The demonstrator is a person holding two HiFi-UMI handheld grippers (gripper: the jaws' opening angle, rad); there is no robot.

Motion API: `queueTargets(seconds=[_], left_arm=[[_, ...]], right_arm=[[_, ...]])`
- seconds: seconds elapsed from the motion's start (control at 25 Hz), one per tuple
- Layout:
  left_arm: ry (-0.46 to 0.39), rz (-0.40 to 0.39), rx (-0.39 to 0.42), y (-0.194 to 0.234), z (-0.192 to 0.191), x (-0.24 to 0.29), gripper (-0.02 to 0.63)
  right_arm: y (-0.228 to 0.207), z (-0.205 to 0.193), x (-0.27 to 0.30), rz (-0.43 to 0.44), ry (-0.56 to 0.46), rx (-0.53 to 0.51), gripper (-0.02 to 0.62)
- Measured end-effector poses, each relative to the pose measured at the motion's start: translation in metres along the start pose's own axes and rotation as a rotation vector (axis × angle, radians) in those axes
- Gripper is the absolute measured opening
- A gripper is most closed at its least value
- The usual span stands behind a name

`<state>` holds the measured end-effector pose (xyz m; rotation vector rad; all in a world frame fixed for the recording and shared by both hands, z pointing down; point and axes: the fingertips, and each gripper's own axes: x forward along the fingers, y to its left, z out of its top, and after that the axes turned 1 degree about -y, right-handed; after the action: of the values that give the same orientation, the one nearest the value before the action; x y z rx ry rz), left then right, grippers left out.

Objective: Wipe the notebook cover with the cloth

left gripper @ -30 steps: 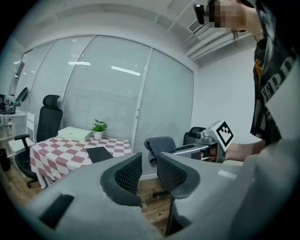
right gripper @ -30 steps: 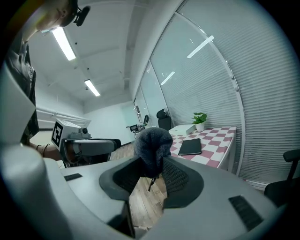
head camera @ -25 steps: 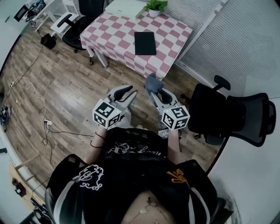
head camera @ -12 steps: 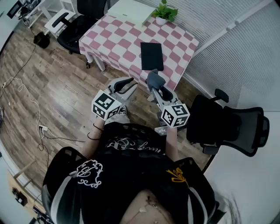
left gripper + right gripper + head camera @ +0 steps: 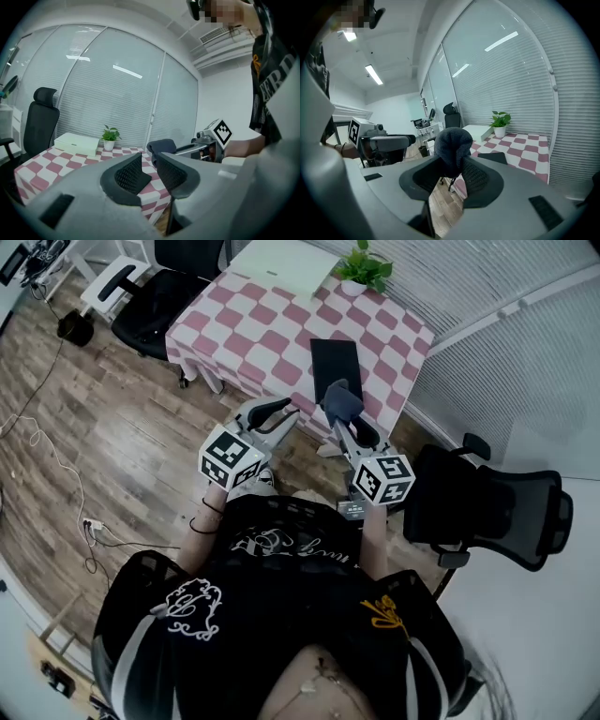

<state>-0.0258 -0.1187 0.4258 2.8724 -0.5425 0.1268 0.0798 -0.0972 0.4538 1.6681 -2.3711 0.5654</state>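
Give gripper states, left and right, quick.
Left gripper: open, empty.
Right gripper: closed on the dark cloth.

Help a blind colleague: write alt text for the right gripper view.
The right gripper is shut on a bunched dark cloth. Beyond lie a black notebook on a pink checked table, a potted plant and the left gripper.
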Motion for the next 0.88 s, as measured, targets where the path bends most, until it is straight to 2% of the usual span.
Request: queueTargets(seconds=[0.32,0.56,0.88], left_arm=[[0.021,-0.002,-0.064,0.025,-0.016,0.007,0.095],[0.035,0.028,-0.092,0.037,-0.023,0.013,0.095],[0.039,0.069,-0.098,0.054,-0.018,0.038,0.095]], right_arm=[[-0.017,0.001,0.021,-0.030,0.051,-0.003,0.130],[-0.045,0.010,0.036,-0.038,0.073,-0.021,0.130],[-0.088,0.028,0.081,0.001,0.112,-0.087,0.130]])
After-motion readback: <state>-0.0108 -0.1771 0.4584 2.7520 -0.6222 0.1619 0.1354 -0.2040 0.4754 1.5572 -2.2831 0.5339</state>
